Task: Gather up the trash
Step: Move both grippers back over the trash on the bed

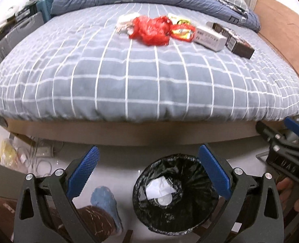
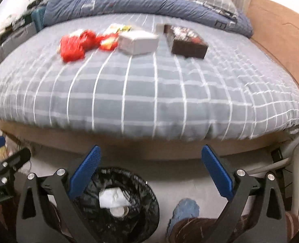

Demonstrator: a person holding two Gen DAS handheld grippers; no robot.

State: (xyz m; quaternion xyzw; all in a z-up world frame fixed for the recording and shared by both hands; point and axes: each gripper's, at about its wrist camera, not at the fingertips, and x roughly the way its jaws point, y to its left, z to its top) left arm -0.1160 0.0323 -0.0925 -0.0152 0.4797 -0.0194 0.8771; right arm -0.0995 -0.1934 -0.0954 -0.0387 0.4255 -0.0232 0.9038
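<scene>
A: Trash, that's what's strewn across the grey bedspread with white grid lines (image 1: 129, 77): a crumpled red plastic bag (image 1: 151, 31), a shiny red-and-gold foil wrapper (image 1: 182, 32) touching it, a white cardboard carton (image 1: 209, 38) just beside that, and a dark brown rectangular box (image 1: 239, 44) at the far end of the row.

B: And the white scrap behind the red bag?

A: Some crumpled white paper (image 1: 125, 23), too blurred to say more.

B: What about the bin?

A: A small round bin lined with a black plastic bag (image 1: 175, 194) stands on the pale floor at the foot of the bed. Inside lie a crumpled white paper piece (image 1: 159, 188) and a round white lid-like thing (image 1: 164, 200).

B: The tools?

A: The left gripper (image 1: 149, 176) hangs above the bin, blue pads spread wide, nothing between them. The right gripper (image 2: 151, 174) is just beside it, jaws likewise gaping and empty.

B: Anything else down there?

A: A foot in a blue slipper (image 1: 105, 202) near the bin.
</scene>
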